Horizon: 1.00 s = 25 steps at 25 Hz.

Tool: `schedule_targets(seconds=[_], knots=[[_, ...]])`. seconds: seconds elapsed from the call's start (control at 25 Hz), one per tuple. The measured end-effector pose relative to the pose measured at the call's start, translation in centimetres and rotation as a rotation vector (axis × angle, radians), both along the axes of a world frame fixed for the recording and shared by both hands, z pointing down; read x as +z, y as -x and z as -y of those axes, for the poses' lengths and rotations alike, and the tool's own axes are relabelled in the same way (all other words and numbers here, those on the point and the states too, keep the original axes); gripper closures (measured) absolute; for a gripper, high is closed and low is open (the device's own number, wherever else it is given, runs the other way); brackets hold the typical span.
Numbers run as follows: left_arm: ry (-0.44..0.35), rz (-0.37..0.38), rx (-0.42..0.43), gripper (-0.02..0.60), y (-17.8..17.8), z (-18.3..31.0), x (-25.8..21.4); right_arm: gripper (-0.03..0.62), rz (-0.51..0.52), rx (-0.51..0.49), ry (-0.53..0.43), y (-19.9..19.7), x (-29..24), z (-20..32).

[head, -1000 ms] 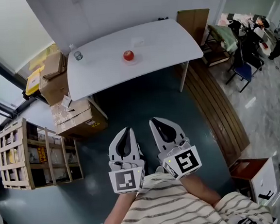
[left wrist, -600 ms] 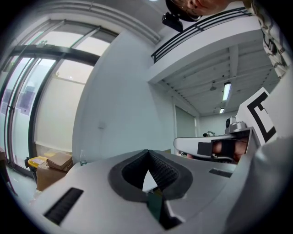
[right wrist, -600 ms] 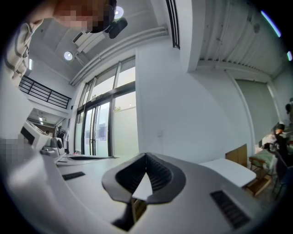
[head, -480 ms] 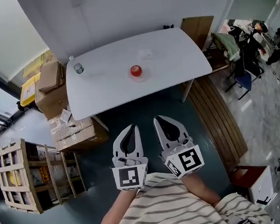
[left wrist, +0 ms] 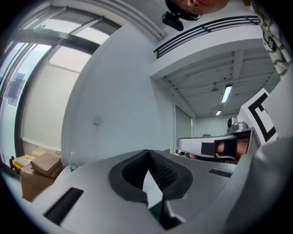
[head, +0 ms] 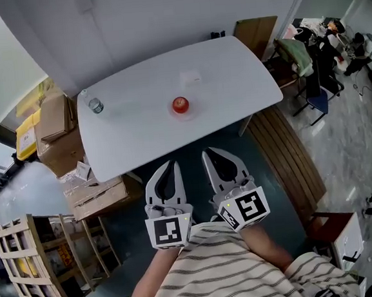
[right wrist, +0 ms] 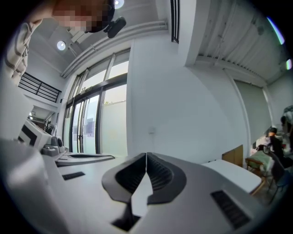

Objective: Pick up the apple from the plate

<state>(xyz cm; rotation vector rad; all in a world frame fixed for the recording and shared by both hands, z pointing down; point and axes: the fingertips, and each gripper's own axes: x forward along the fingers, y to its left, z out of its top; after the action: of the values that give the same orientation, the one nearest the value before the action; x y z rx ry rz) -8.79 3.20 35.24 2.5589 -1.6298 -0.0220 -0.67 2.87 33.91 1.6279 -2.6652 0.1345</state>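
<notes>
Tongs: left gripper, right gripper both pinched shut, empty | step: we are not at the table yet | next: open by its apple.

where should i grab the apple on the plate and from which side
Grip the apple across its widest middle, coming in over the near edge of the table, probably angled down from above. It is round and stands alone on the flat plate, so both its flanks are free.

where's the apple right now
In the head view the apple sits near the middle of the white table, to the right of the small bottle that stands by the table's left edge.
</notes>
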Motion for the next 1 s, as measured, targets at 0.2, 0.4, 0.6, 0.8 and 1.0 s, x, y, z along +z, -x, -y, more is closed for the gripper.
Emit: schedule_targets(seconds=[0.2,0.4,0.6,0.8,1.0], knots=[[0.019,-0.002,-0.006,0.577,-0.4,3.3,1.0,0.580,-0.015,0.003,0.014,-0.8,0.7,3.0],[0.030,0.014,-0.025,0.577,-1.6,6.6,2.1,0.580,-0.012,-0.022,0.035,-1.7,2.2,6.7],[0.020,0.020,-0.061,0.577,-2.3,10.3,2.1,0.580,-0.023,-0.060,0.031,-2.2,3.1,10.9],[0.038,0.042,-0.100,0.577,-3.2,13.7,3.0,0.580,-0.037,-0.083,0.048,-3.6,4.6,14.8],[0.044,0.057,-0.112,0.577,-4.6,16.6,4.3,0.580,-0.053,-0.113,0.084,-4.5,6.9,18.0]])
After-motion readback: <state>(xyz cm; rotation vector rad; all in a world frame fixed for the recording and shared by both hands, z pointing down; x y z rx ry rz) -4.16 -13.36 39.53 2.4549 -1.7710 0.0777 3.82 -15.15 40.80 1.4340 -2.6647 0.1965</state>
